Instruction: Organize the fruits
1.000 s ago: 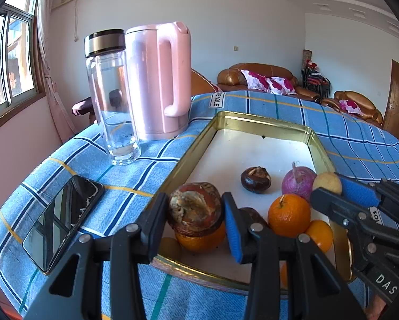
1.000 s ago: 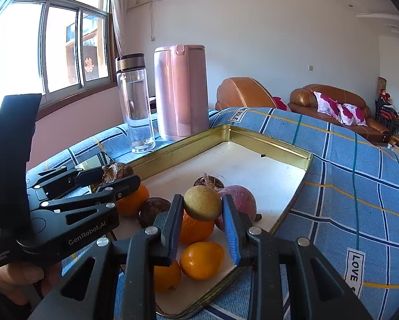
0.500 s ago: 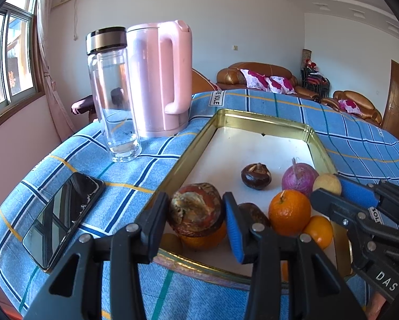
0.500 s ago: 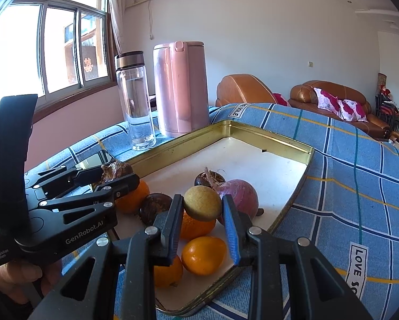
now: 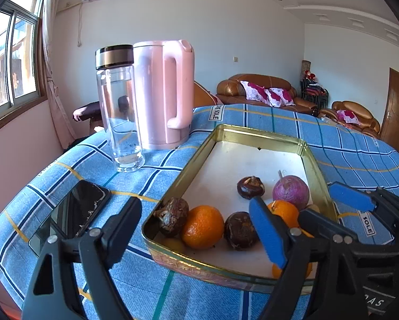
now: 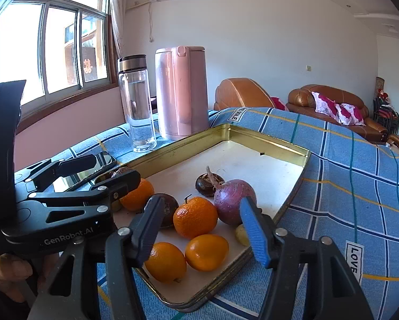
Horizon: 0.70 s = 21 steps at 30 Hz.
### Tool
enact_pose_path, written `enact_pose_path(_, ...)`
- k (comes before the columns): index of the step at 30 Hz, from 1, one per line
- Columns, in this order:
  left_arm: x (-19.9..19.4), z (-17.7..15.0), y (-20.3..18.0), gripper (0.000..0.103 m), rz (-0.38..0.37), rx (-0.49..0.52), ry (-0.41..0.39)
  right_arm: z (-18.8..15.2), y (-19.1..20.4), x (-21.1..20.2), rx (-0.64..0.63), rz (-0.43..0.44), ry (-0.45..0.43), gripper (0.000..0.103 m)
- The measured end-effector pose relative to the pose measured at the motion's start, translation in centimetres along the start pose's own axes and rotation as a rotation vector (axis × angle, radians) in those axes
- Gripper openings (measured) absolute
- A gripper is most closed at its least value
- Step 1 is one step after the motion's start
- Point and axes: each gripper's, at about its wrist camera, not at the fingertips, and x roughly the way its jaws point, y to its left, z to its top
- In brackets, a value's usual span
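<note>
Both my left hand-held gripper (image 5: 196,229) and right hand-held gripper (image 6: 203,229) gape empty over the tray (image 6: 255,136), where the fruits sit clustered at its near end. Next I'd choose another piece and close around it.

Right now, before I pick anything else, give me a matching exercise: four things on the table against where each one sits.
1. phone
2. glass bottle
3. wrinkled brown fruit
4. purple bulb

A. upright beside the pink kettle
B. in the tray, near its right rim
C. flat on the checked cloth, outside the tray
D. in the tray's near left corner

Pairs: 1-C, 2-A, 3-D, 4-B.
</note>
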Motion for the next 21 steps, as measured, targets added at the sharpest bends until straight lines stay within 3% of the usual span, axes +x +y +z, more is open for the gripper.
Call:
enact_pose_path(5,-0.4,0.2,0.4,0.098,0.008,-0.018,-0.013,0.1,-0.4,-0.3,0.013,-0.023,-0.003,0.065)
enact_pose_path(21,-1.4,0.2,-0.2,0.099,0.015,-0.006,-0.031,0.6,-1.3,-2.6,0.041,-0.053,-0.052,0.067)
